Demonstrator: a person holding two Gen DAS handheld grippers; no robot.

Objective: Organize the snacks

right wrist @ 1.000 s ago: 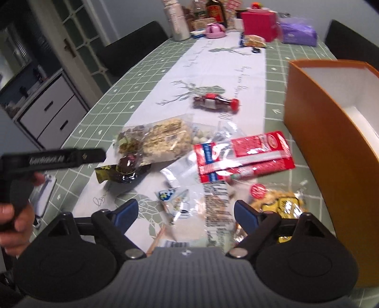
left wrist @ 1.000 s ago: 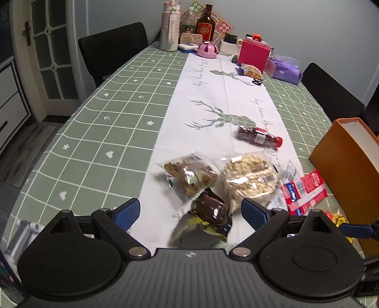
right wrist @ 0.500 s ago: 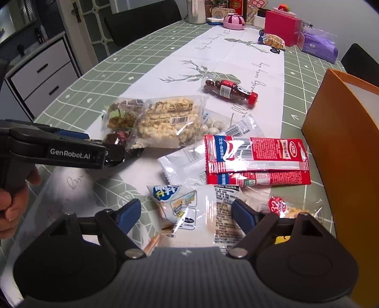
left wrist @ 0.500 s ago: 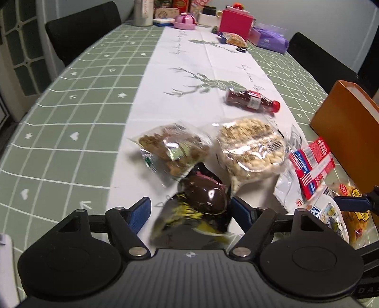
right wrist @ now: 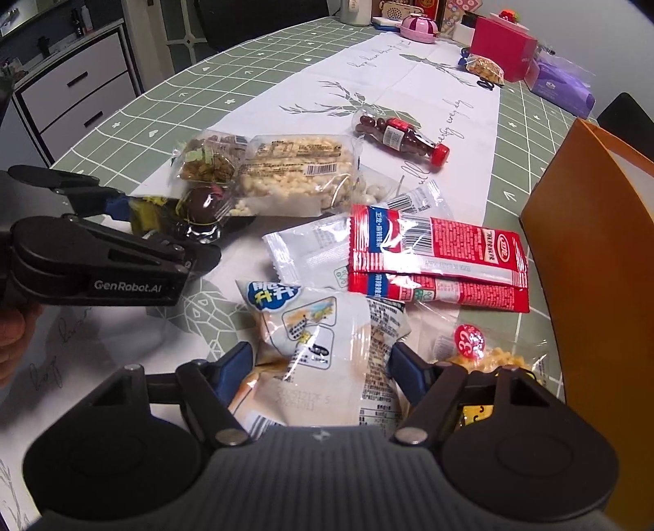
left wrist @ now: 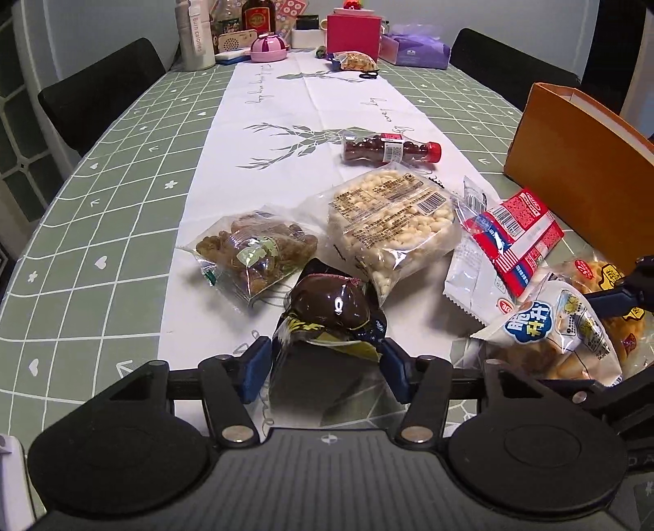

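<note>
My left gripper straddles the dark chocolate snack pack, its blue pads touching the pack's sides on the white runner. It shows in the right wrist view too. My right gripper straddles a white and blue snack bag, pads against its sides; the bag also shows in the left wrist view. Nearby lie a raisin bag, a puffed rice pack, red packets, a small candy bottle and a yellow snack bag.
An open orange box stands at the right, close to the snacks. At the table's far end are a pink box, a purple pack, bottles and a pink container. Black chairs flank the table.
Both grippers moved forward and down onto their packs and their jaws narrowed: the left around the chocolate pack, the right around the white and blue bag.
</note>
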